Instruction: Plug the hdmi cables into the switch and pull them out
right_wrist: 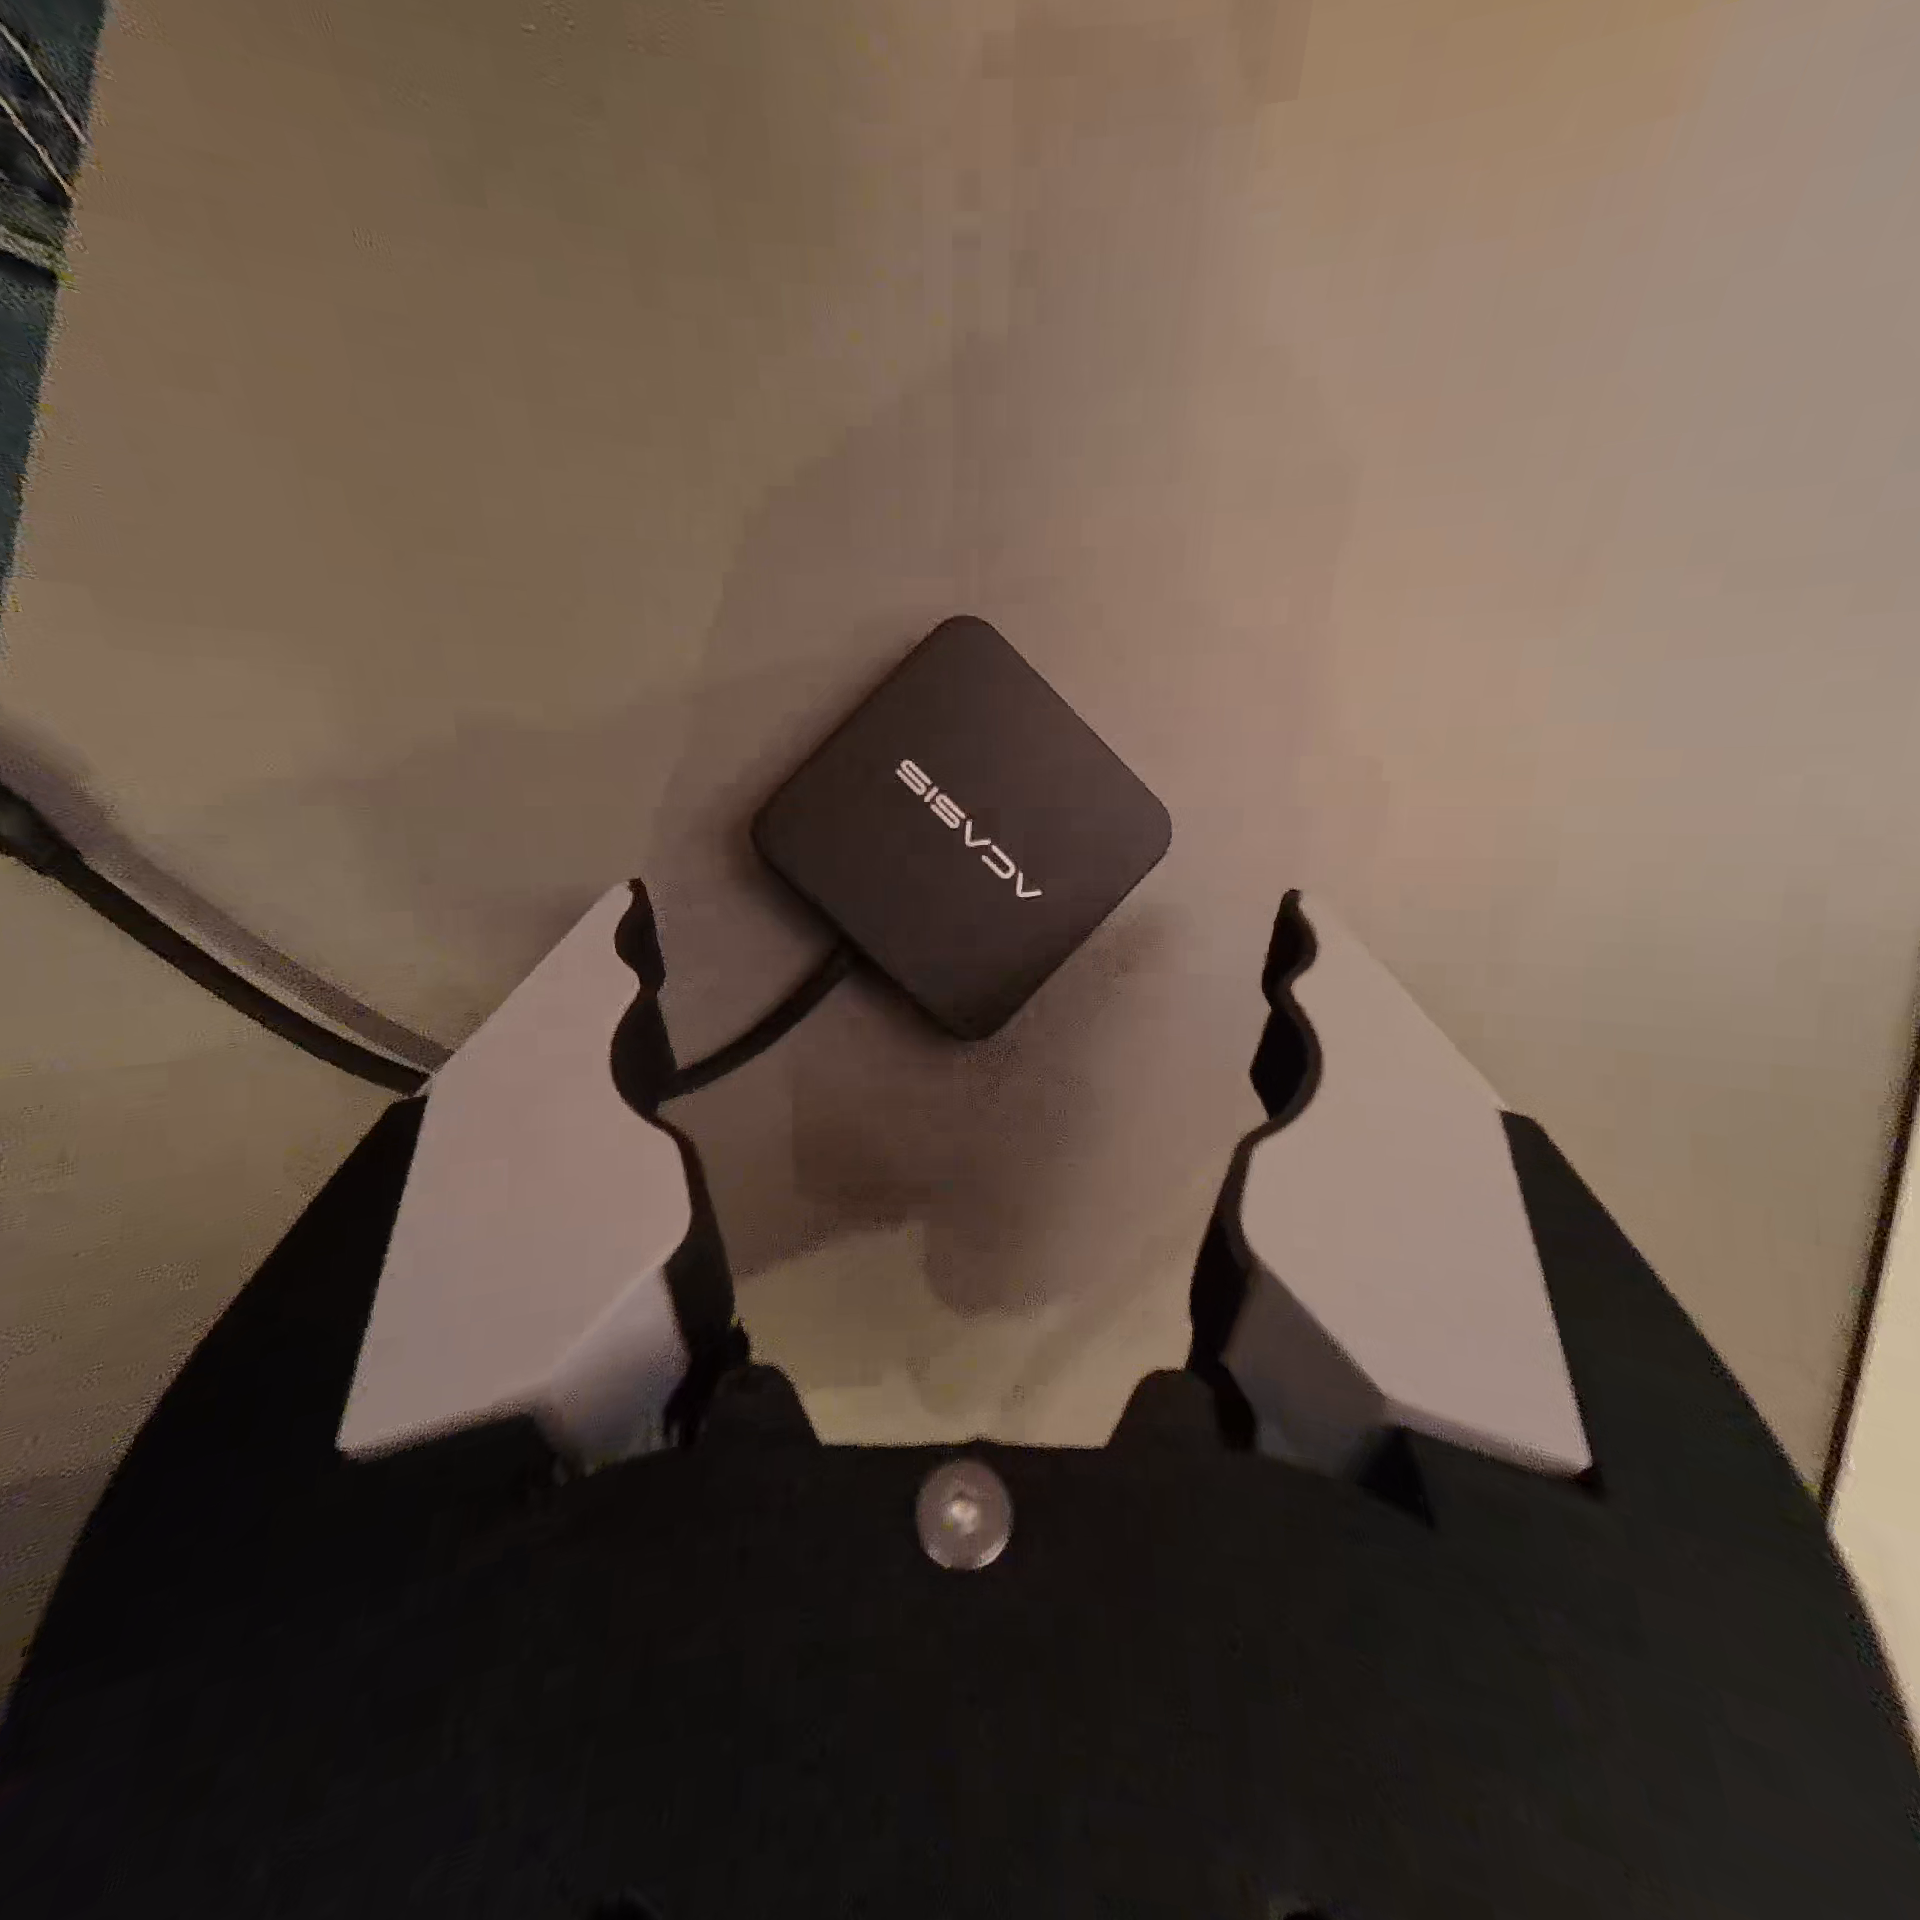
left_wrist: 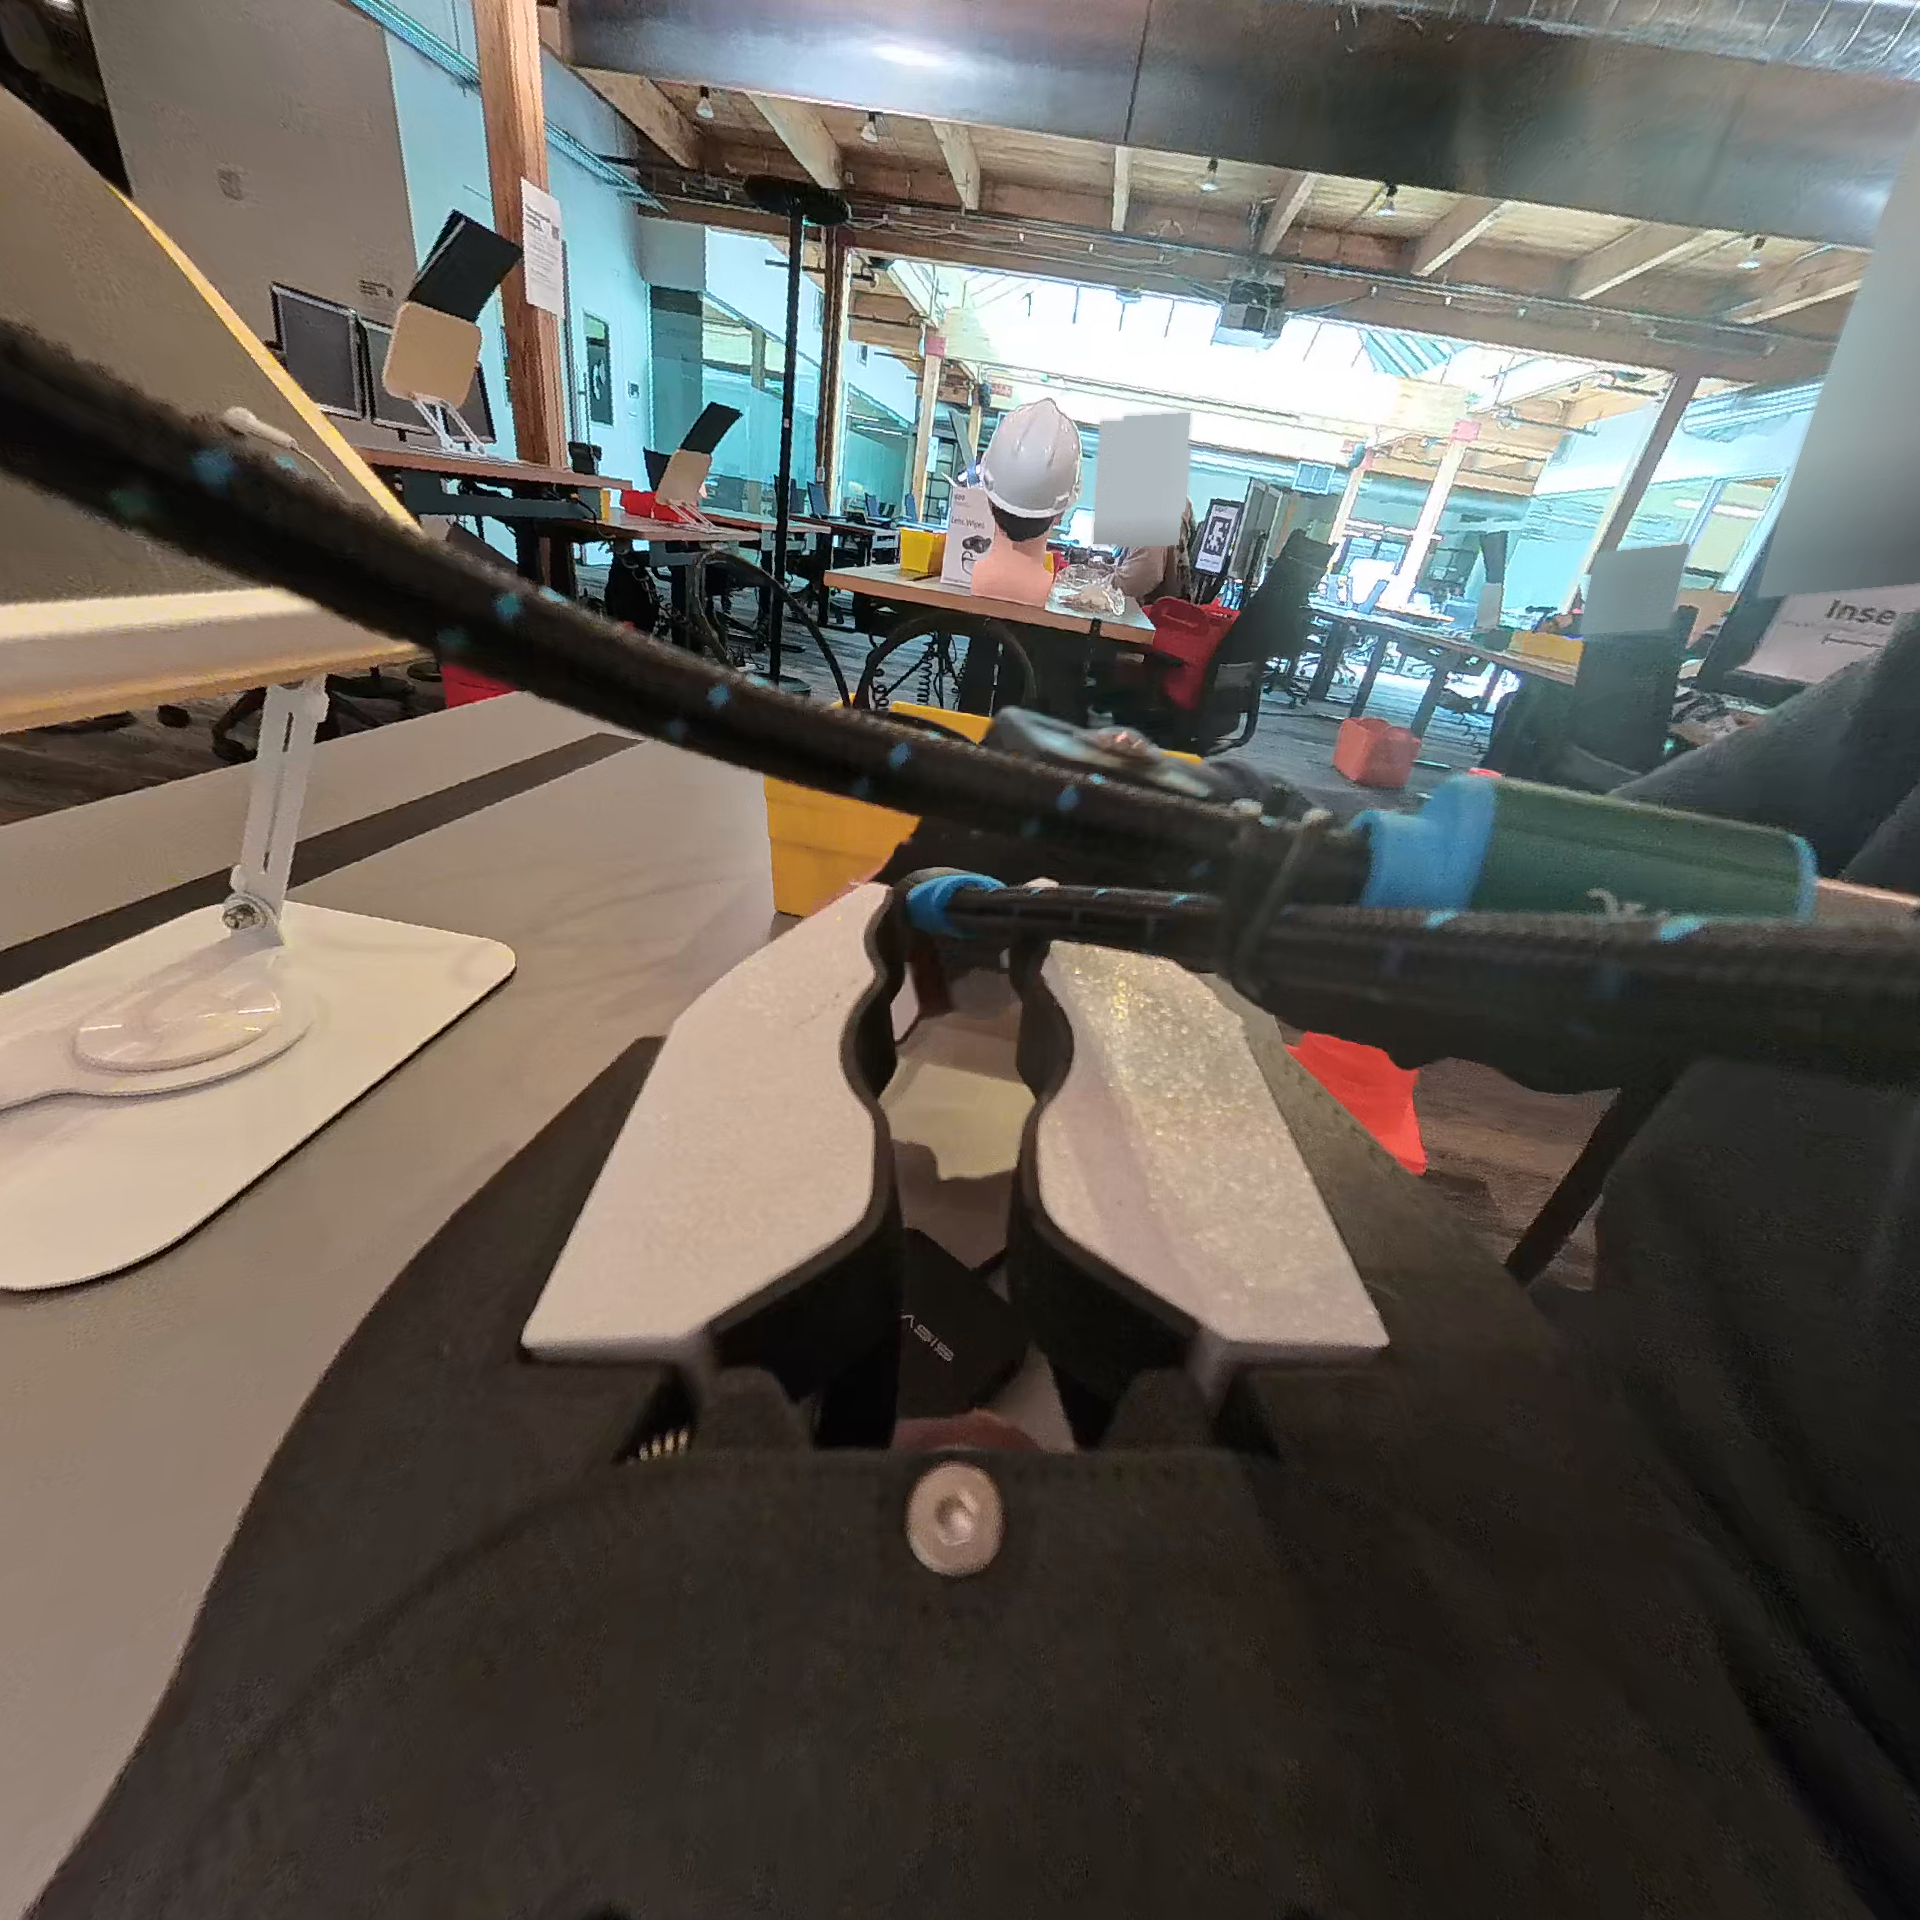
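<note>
In the left wrist view the left hand-held gripper [left_wrist: 956, 935] is clenched near its tips on a braided black cable [left_wrist: 1351, 935] flecked with blue, which crosses the view from the tips out to the right, its long axis running almost square to the fingers [left_wrist: 748, 1122]. A second stretch of the same braid [left_wrist: 520, 613] runs up to the left, and the two are bound by a thin tie beside a green-and-blue plug body [left_wrist: 1621, 857]. Whether the pads hold the cable itself or a connector end I cannot tell. Through the gap between the fingers a corner of the black switch [left_wrist: 935, 1330] shows low down, on the grey desk [left_wrist: 582, 831]; a white stand [left_wrist: 239, 1070] sits to the left.

The right hand-held gripper [right_wrist: 961, 894] is released, fingers [right_wrist: 540, 1143] spread wide, looking down on the desk [right_wrist: 1351, 520]. The switch [right_wrist: 961, 826] lies flat just ahead of its tips, turned corner-on like a diamond, with its own thin lead [right_wrist: 758, 1034] trailing back toward the left finger. The right side is the nearer one to the switch; judging by this, it would steady the box while the left brings the plug in, and the corner-on angle means the port edge must be found first
</note>
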Tool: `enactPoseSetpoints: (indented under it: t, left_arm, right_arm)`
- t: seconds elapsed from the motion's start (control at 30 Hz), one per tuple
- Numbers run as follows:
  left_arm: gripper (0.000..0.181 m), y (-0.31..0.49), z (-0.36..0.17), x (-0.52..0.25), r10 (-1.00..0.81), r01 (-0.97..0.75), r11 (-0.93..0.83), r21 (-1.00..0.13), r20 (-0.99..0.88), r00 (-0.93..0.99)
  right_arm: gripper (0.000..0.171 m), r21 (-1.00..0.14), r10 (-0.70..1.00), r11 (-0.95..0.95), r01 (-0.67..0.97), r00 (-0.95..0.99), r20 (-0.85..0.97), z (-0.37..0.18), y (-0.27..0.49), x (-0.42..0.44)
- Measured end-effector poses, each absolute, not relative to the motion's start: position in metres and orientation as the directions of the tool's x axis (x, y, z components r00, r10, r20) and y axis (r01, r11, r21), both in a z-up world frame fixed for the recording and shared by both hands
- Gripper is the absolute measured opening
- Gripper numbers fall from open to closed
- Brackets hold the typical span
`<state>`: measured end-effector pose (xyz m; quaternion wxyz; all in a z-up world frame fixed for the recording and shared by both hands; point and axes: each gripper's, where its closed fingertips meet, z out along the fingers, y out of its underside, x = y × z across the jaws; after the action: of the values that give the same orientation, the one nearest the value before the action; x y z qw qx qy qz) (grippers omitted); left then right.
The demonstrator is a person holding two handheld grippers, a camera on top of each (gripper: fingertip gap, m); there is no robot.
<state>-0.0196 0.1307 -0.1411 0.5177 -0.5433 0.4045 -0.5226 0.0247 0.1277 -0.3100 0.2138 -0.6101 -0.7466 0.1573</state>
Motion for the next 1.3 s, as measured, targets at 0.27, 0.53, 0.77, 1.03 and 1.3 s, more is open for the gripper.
enactPoseSetpoints:
  t: [0.27,0.53,0.77,1.03,1.3]
  left_arm:
    - [0.019,0.136,-0.139,-0.032,-0.977,0.127,-0.137,-0.982,0.155,0.147]
    - [0.019,0.138,-0.137,-0.035,-0.977,0.137,-0.129,-0.982,0.150,0.153]
    - [0.019,0.136,-0.138,-0.029,-0.978,0.128,-0.136,-0.982,0.153,0.142]
    - [0.019,0.133,-0.138,-0.028,-0.980,0.120,-0.128,-0.984,0.145,0.140]
    - [0.018,0.137,-0.144,-0.029,-0.977,0.093,-0.122,-0.988,0.136,0.161]
  right_arm:
    - [0.081,-0.527,0.950,0.266,0.807,-0.314,-0.001,-0.324,0.123,0.003]
    - [0.080,-0.534,0.989,-0.124,0.837,0.148,0.002,-0.324,0.162,0.010]
    - [0.094,-0.512,0.990,0.109,0.852,-0.046,0.134,-0.319,0.153,0.024]
    - [0.069,-0.661,0.995,0.079,0.746,-0.098,0.008,-0.322,0.160,0.019]
    - [0.067,-0.775,0.997,-0.060,0.629,0.001,-0.077,-0.307,0.161,0.017]
